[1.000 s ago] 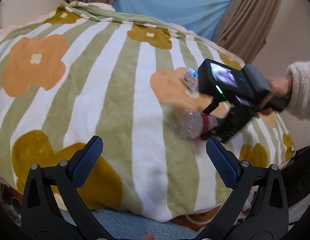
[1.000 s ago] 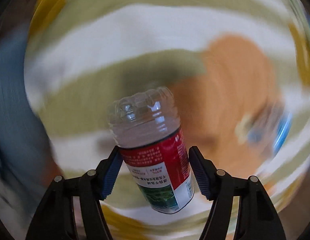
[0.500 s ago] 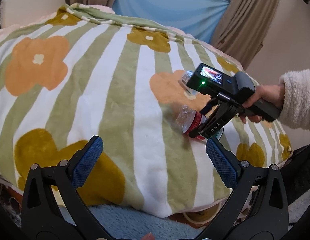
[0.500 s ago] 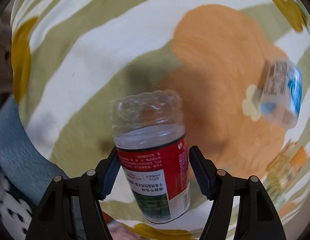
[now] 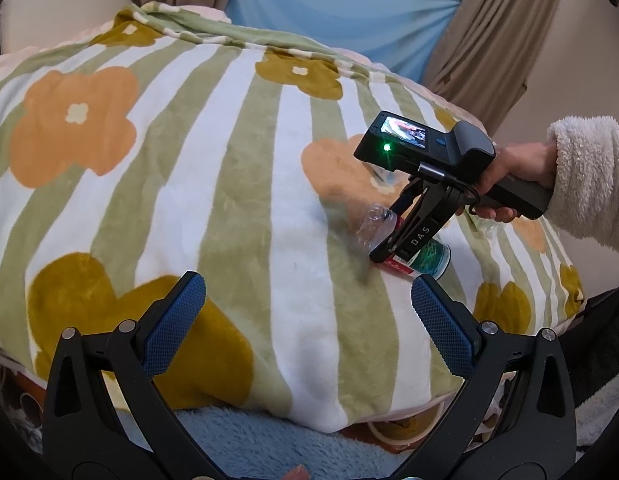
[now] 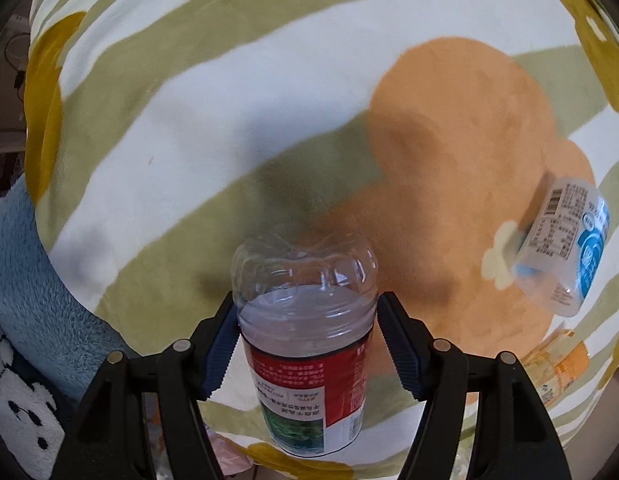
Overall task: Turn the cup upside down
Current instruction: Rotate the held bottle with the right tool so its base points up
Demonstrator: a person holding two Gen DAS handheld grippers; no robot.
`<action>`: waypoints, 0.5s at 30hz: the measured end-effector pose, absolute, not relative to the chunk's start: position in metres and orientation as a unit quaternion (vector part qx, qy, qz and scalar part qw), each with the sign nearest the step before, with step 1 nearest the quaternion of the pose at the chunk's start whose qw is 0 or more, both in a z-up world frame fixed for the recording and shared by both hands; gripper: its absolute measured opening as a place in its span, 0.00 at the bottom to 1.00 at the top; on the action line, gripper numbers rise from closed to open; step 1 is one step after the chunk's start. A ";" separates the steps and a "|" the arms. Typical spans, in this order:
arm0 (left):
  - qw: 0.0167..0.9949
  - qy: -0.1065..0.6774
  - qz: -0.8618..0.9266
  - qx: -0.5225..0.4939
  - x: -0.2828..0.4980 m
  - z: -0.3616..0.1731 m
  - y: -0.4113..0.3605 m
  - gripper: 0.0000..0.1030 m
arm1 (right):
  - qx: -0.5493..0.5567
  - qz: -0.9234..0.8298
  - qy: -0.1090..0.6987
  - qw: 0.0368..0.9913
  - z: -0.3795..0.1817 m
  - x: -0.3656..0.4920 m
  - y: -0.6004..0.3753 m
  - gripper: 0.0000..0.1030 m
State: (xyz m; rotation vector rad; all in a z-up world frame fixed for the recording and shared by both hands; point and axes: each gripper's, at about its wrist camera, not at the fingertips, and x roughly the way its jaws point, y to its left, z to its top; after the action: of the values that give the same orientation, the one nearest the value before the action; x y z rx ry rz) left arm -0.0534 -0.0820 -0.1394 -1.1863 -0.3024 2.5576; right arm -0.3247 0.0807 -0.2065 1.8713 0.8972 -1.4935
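Observation:
The cup (image 6: 309, 344) is a clear plastic cup with a red and green label. My right gripper (image 6: 307, 340) is shut on its sides, clear base pointing away from the camera. In the left wrist view the cup (image 5: 405, 244) is held tilted just over the striped flower blanket (image 5: 229, 200), base to the left, rim to the right. The right gripper (image 5: 383, 254) is held there by a hand in a fleece sleeve. My left gripper (image 5: 305, 308) is open and empty, near the blanket's front edge, short of the cup.
A second clear cup with a blue and white label (image 6: 565, 248) lies on the orange flower to the right. An orange-labelled wrapper (image 6: 557, 360) lies at lower right. Blue fleece (image 6: 25, 264) hangs at the blanket's left edge. Curtains (image 5: 469, 20) stand behind.
The right gripper has swung round with the cup and lowered it towards the blanket, then steadied. The left gripper has stayed open and still.

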 end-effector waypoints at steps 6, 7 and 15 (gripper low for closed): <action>0.157 -0.104 0.892 -0.411 -0.053 -0.138 -0.079 0.99 | 0.670 -0.622 0.287 0.287 -0.169 -0.347 0.098 0.57; 0.158 -0.104 0.892 -0.410 -0.053 -0.138 -0.079 0.99 | 0.653 -0.651 0.255 0.290 -0.152 -0.351 0.106 0.57; 0.179 -0.103 0.892 -0.403 -0.053 -0.132 -0.069 0.99 | 0.387 -0.894 0.052 0.221 -0.086 -0.284 0.190 0.57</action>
State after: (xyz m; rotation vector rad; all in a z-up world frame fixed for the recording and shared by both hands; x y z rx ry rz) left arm -0.0531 -0.0694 -0.1324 -1.1389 -0.2906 2.5214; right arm -0.2838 0.1900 -0.0860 1.0700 0.1451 -2.4703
